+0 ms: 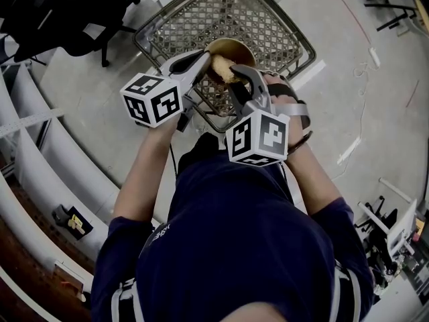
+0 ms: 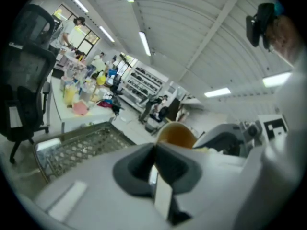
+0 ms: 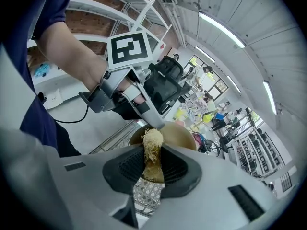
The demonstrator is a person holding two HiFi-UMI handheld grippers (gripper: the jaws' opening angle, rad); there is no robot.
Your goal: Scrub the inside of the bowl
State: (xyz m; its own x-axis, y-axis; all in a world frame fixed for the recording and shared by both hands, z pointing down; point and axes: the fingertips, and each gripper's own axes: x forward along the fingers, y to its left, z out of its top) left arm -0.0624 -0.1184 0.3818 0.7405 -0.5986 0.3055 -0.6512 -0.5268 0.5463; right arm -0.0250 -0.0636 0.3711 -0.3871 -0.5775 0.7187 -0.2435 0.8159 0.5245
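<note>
Left gripper [image 1: 204, 63] jaws were pinched shut on the bowl [image 1: 236, 48] rim, tilting it over the wire basket [image 1: 275, 25]. Right gripper [image 3: 152, 169] jaws clamped the scrubber [image 3: 152, 147] at the bowl's mouth. Best bet: keep the bowl steady and sweep firm circles inside.

bowl [image 1: 240, 47] over basket [image 1: 271, 19] | scrubber [image 1: 220, 64] at bowl mouth | left gripper [image 1: 205, 58] left of bowl | right gripper [image 1: 234, 74] before bowl

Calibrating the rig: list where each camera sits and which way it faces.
Head view: on the person's head, facing steeply down at the wire basket; torso, forearms, left tool, right tool show.
Left gripper view: on the left tool, along its shut jaws to the bowl; right tool alongside.
Right gripper view: on the right tool, jaws clamping the scrubber; left forearm shows.
All three share the bowl.
</note>
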